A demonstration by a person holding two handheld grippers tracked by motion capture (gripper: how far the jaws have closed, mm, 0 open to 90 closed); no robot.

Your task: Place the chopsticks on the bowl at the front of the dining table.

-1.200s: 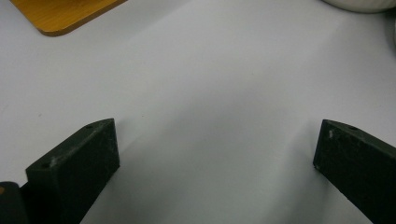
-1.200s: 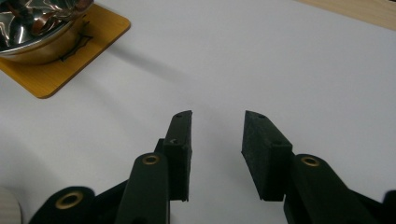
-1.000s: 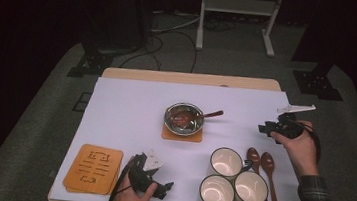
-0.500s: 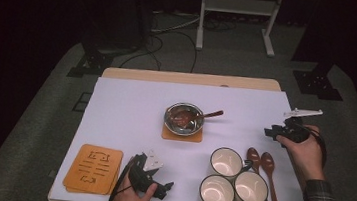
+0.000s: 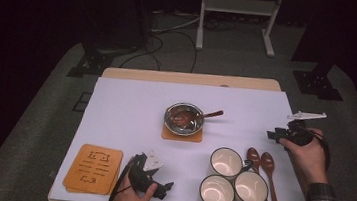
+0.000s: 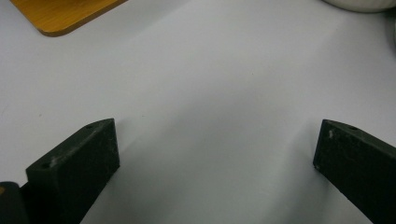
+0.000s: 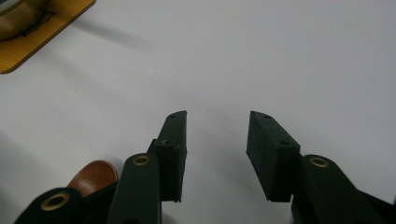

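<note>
Fingers of the right gripper (image 7: pixel 216 154) stand partly apart with bare white tabletop (image 5: pixel 129 120) between them; they have just been opening a little, and nothing lies in the gap. In the high view this gripper (image 5: pixel 276 136) hovers near the right edge of the tabletop, pointing left, just above two brown wooden spoons (image 5: pixel 264 166) that lie side by side, handles toward the person. One rounded brown spoon bowl (image 7: pixel 92 176) peeks out beside the left finger in the right gripper view.

Fingers of the left gripper (image 6: pixel 215 154) are spread wide over empty white surface, holding nothing. Seen from above, the left gripper (image 5: pixel 163 189) rests at the near edge, between a stack of orange wooden coasters (image 5: pixel 94 168) and three white mugs with dark handles (image 5: pixel 231 179) clustered together, touching one another.

At mid-table a shiny steel bowl (image 5: pixel 183 118) sits on another orange square coaster (image 5: pixel 181 133), with a brown wooden spoon (image 5: pixel 212 114) leaning inside it, handle pointing right.
</note>
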